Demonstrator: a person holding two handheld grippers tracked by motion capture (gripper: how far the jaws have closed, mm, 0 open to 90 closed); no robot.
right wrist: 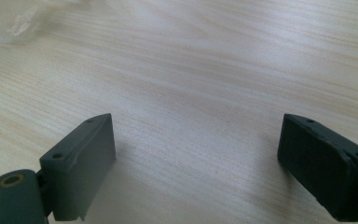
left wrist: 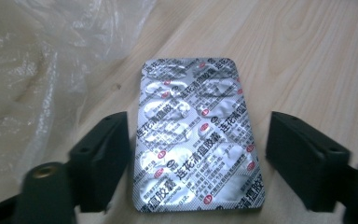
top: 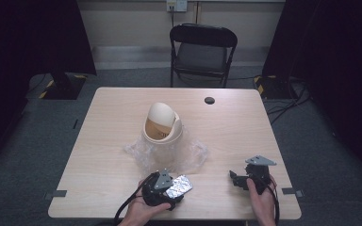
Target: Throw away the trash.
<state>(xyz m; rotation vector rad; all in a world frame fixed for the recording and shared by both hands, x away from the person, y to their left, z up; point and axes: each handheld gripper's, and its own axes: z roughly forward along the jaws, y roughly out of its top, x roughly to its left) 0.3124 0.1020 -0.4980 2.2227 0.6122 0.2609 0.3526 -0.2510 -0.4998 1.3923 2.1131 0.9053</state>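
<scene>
Foil blister pack (left wrist: 196, 140) between spread left tongs (left wrist: 198, 154), printed red-and-black lettering legible close up, right tongs (right wrist: 196, 163) spread, holding nothing

"连花清瘟胶囊" on foil blister pack (left wrist: 196, 135)

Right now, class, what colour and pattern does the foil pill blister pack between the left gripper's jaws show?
Silver foil pill blister pack with black lettering and small red marks, clearest in the left gripper view.
</scene>
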